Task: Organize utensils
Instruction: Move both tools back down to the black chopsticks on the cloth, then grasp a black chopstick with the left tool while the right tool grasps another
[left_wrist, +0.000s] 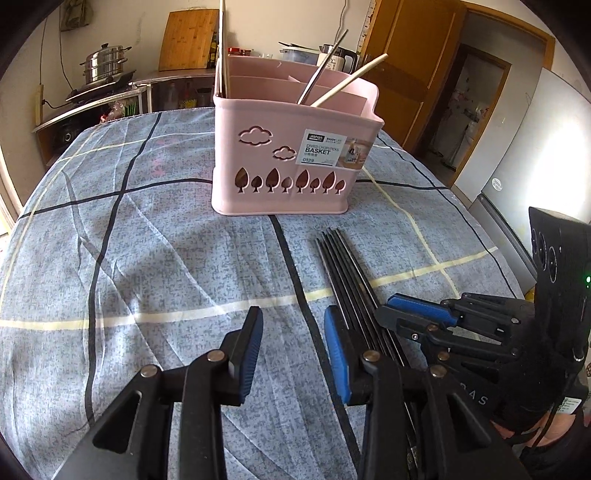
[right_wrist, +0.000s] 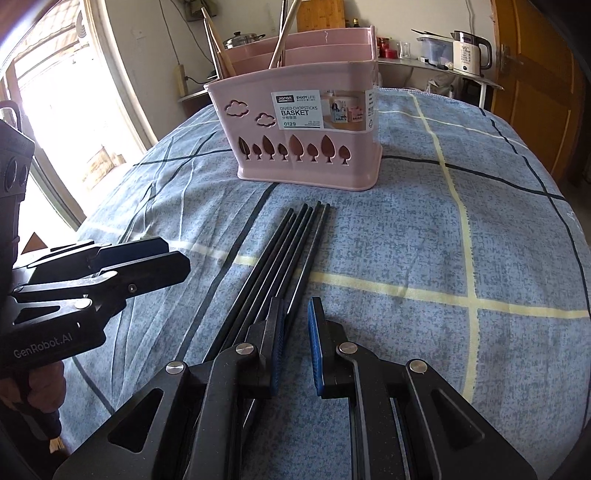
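Observation:
A pink divided chopsticks basket (left_wrist: 291, 147) stands on the table, also in the right wrist view (right_wrist: 310, 133). It holds a metal chopstick (left_wrist: 323, 68) and wooden chopsticks (left_wrist: 351, 79). Several black chopsticks (left_wrist: 347, 266) lie side by side in front of it, also in the right wrist view (right_wrist: 291, 251). My left gripper (left_wrist: 293, 343) is open and empty, just left of the black chopsticks. My right gripper (right_wrist: 295, 332) is open, low over the near ends of the black chopsticks, its left finger over them. It also shows in the left wrist view (left_wrist: 417, 312).
A blue checked tablecloth (left_wrist: 147, 240) covers the table. A steel pot (left_wrist: 105, 62) and a cutting board (left_wrist: 188, 38) are on the counter behind. A kettle (right_wrist: 471, 53) stands on a shelf. A wooden door (left_wrist: 402, 48) is at the right.

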